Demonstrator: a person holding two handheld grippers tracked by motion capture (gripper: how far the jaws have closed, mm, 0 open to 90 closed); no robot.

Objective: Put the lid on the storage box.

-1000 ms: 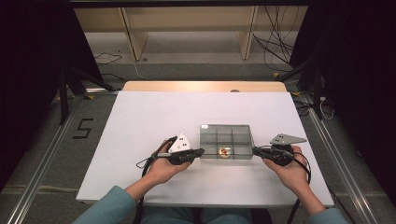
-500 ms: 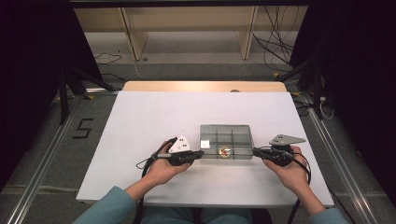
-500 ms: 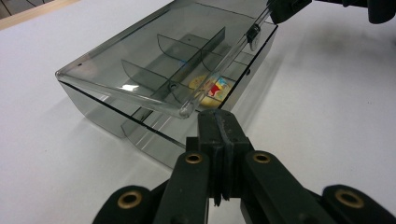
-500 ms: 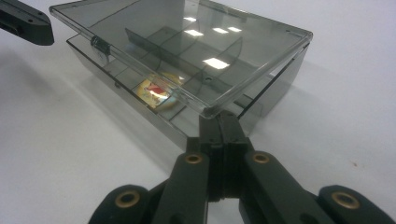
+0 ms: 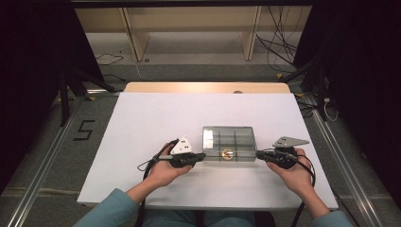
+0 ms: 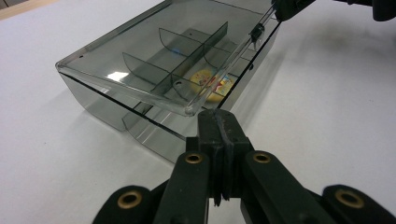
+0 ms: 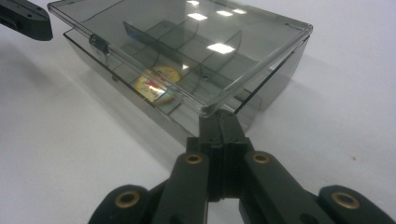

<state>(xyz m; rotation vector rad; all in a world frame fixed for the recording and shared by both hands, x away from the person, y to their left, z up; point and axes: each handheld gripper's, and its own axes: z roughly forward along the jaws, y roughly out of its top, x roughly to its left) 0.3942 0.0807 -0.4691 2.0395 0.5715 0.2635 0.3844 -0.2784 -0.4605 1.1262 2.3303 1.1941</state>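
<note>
High view: left claw point(image 5: 202, 155) at the left, clenched tight, nothing between the jaws. Tip right at the near left corner of the box point(image 5: 229, 143); touching or just under the lid edge, hard to tell. Left hand point(image 5: 165, 170) behind it, resting on the table point(image 5: 142, 123).

Next, to the right of that claw: smoky clear box, flat on the table, split into small rooms inside. Round yellow coin point(image 5: 227, 153) in a near room, between the two claws. In the left gripper view, lid point(image 6: 154, 60) up a little from the box, a thin gap showing under it near the closed jaws. Not shut flat, not open wide either.

At the far right: right claw point(image 5: 258, 153), clenched too, holding nothing. Tip at the near right corner of the box, just under the lid corner in the right gripper view. Right hand point(image 5: 293, 172) behind it.

How far along: probably early. Both tips set at the two near corners, lid only cracked. Left to do, by the look of it: lift the lid all the way, or press it down shut. Cannot tell which. Coin inside, not touched by either claw.
</note>
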